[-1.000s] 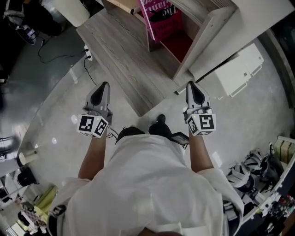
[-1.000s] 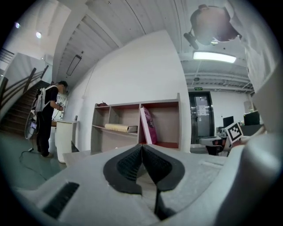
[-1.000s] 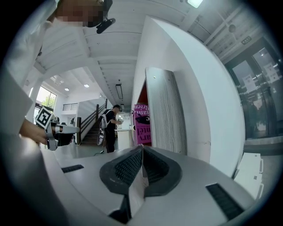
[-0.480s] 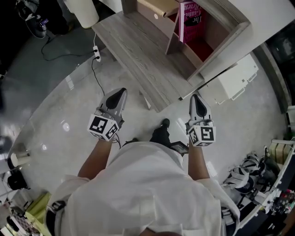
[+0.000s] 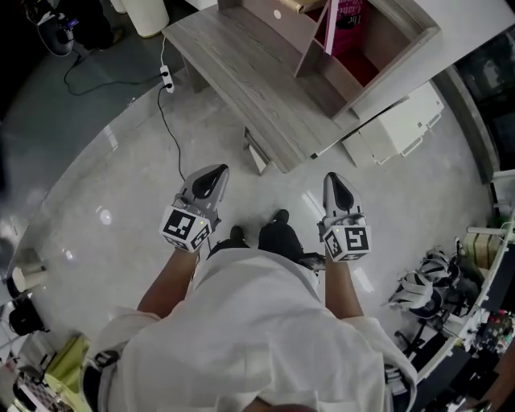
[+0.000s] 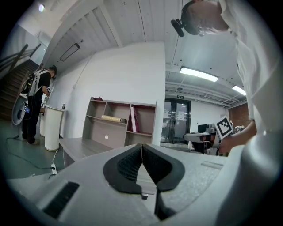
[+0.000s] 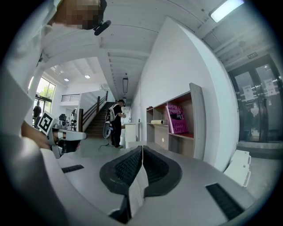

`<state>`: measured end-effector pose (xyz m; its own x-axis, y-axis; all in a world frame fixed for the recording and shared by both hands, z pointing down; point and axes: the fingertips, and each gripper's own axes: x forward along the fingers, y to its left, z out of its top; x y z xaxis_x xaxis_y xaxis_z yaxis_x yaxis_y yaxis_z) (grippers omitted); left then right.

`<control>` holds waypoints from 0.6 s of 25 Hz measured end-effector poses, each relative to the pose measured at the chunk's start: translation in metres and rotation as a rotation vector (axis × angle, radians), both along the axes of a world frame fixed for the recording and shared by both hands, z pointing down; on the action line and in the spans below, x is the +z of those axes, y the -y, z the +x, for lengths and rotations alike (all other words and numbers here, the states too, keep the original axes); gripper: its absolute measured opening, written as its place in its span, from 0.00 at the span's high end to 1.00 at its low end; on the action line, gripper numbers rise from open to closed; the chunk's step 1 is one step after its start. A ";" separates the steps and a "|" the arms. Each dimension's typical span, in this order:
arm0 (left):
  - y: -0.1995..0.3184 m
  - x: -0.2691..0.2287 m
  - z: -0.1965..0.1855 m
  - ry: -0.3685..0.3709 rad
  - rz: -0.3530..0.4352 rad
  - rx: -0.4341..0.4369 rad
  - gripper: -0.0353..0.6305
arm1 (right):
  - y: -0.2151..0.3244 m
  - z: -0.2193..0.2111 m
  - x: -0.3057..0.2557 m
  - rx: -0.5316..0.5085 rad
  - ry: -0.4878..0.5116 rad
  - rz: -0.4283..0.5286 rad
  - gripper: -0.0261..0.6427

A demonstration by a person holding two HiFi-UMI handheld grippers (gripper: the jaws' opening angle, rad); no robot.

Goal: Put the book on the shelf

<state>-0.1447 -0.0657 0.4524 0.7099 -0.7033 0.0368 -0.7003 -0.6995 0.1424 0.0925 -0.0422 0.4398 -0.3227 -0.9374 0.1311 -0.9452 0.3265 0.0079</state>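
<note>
The pink book (image 5: 348, 20) stands leaning in a compartment of the wooden shelf (image 5: 394, 48) at the top of the head view. It also shows far ahead in the left gripper view as the book (image 6: 133, 119) and in the right gripper view as the book (image 7: 177, 119). My left gripper (image 5: 212, 177) and right gripper (image 5: 336, 182) are held out level over the floor, well short of the shelf. Both are shut, the pads meeting with nothing between them, as seen at the left gripper (image 6: 141, 145) and right gripper (image 7: 142, 148).
A low wooden platform (image 5: 241, 72) runs in front of the shelf, with a white box (image 5: 398, 125) at its right end. A power strip and cable (image 5: 165, 76) lie on the floor at left. Clutter (image 5: 434, 290) fills the lower right. A person (image 7: 116, 123) stands near the stairs.
The shelf and book have slid toward the top of the head view as I step back. Both grippers have drawn away from the shelf, still shut.
</note>
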 end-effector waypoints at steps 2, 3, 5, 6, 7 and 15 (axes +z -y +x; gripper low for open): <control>-0.008 0.010 0.004 0.001 -0.026 0.015 0.92 | -0.006 -0.004 0.003 -0.015 0.001 -0.010 0.93; -0.013 0.013 0.006 0.002 -0.036 0.021 0.92 | -0.010 -0.004 0.005 -0.023 0.002 -0.012 0.93; -0.024 0.016 0.013 0.011 -0.045 0.037 0.92 | -0.016 -0.002 0.007 -0.036 0.010 -0.016 0.94; -0.027 0.016 0.017 0.019 -0.048 0.044 0.92 | -0.017 -0.001 0.009 -0.040 0.018 -0.019 0.94; -0.030 0.015 0.020 0.026 -0.053 0.048 0.92 | -0.018 0.001 0.010 -0.042 0.029 -0.021 0.94; -0.050 -0.006 0.047 0.060 -0.033 0.057 0.92 | -0.042 0.010 0.006 -0.135 0.070 -0.004 0.94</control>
